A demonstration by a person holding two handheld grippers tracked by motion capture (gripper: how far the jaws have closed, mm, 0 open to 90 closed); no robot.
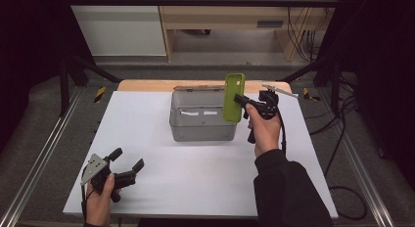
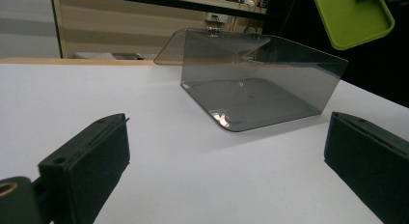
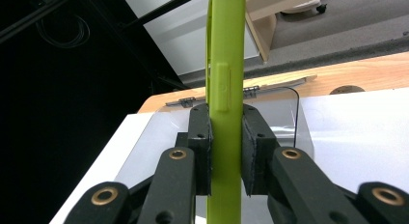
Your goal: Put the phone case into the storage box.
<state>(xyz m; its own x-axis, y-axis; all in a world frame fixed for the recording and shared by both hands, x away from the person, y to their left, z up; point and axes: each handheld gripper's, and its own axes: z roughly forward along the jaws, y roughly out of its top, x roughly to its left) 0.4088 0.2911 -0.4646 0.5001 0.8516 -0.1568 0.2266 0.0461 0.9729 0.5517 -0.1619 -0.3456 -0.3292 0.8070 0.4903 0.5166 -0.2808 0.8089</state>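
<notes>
Green and held upright, the phone case [image 1: 234, 97] is pinched edge-on between the pads of the right gripper [image 1: 240, 101], in the air just above the clear box [image 1: 202, 120] on the white bench [image 1: 147, 153]. The left gripper [image 1: 128, 164] rests near the front-left corner, jaws spread wide and empty.

Black two-jaw gripper [image 1: 125, 164], brass rivets, grey plate, black sleeve [image 1: 286, 188]
</notes>
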